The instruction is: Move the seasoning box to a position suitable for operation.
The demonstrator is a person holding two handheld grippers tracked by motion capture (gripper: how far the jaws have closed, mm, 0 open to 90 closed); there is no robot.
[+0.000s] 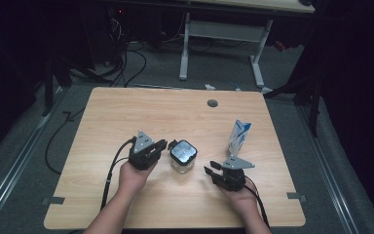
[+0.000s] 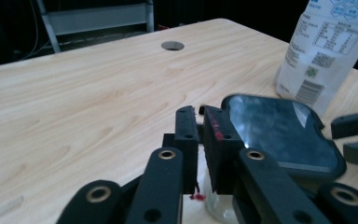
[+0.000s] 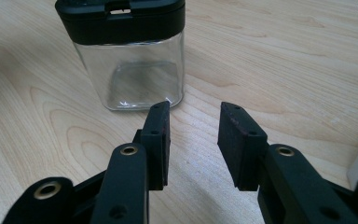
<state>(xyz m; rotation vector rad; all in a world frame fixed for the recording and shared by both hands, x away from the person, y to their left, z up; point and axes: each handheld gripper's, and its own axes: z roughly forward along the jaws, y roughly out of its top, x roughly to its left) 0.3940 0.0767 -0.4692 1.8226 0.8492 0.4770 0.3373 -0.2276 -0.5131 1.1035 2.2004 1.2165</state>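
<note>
— What's on the counter?

— Light wood, and on its near half three things. Biggest is a white and blue carton, upright, toward the right. Left of it, about mid-counter, stands a jar of clear glass with a square black lid; it looks empty.

— And the person?

— Both forearms come in from the near edge, a tool in each hand. The left hand-held gripper sits just left of the jar, level with the lid, pointing right at it. Its jaws are drawn almost together with only a thin slit between the pads, and nothing is caught in there. I can't tell if the tips touch the lid.

— The other one?

— The right hand-held gripper is to the jar's right and a bit nearer, just in front of the carton. Its jaws stand partly apart, bare wood between them. They aim left toward the jar's lower corner, close but not touching.

— So the jar is free?

— Standing on its own, between the two tools.
</note>
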